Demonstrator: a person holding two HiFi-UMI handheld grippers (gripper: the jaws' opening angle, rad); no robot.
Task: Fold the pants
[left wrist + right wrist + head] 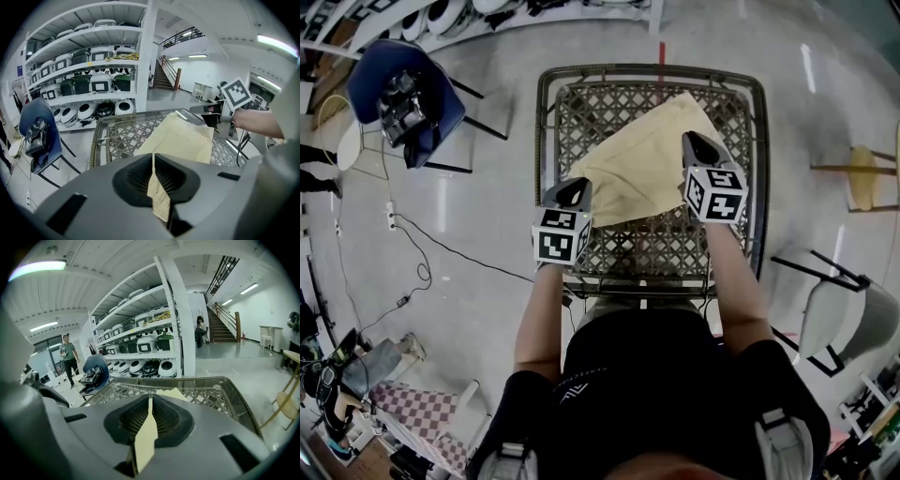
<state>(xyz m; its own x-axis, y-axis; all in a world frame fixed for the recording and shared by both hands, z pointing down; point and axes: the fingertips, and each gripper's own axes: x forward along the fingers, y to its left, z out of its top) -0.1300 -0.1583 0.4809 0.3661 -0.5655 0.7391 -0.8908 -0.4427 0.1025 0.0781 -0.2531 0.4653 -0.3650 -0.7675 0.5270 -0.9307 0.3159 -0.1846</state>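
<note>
Head view, pants: the pale yellow pants (649, 167) lie slantwise on the wicker-lattice table (546, 122), running from the near left part towards the far right corner.
Head view, left gripper: the left gripper (573, 190) sits at the pants' near left corner, towards the table's near left corner, and its marker cube faces the camera.
Head view, right gripper: the right gripper (695, 142) sits on the pants' right side, near the table's right edge.
Head view, surroundings: a blue chair (398, 89) with dark gear on it stands on the floor beyond the table's left edge.

Left gripper view, fingers: clenched on a thin fold of the pants' cloth (158, 197), which hangs out between them towards the camera.
Left gripper view, pants: the rest of the cloth spreads over the table top (119, 133) towards its far right corner, where the right gripper (212, 116) meets it.
Left gripper view, background: white shelves (96, 70) of rice cookers and a staircase (165, 77) are behind the table.

Right gripper view, fingers: clenched on a flat strip of the same pale yellow cloth (146, 439).
Right gripper view, pants: a small peak of cloth shows just beyond the fingers on the table.
Right gripper view, background: a person (69, 356) stands at the left, and another person sits by the stairs.
</note>
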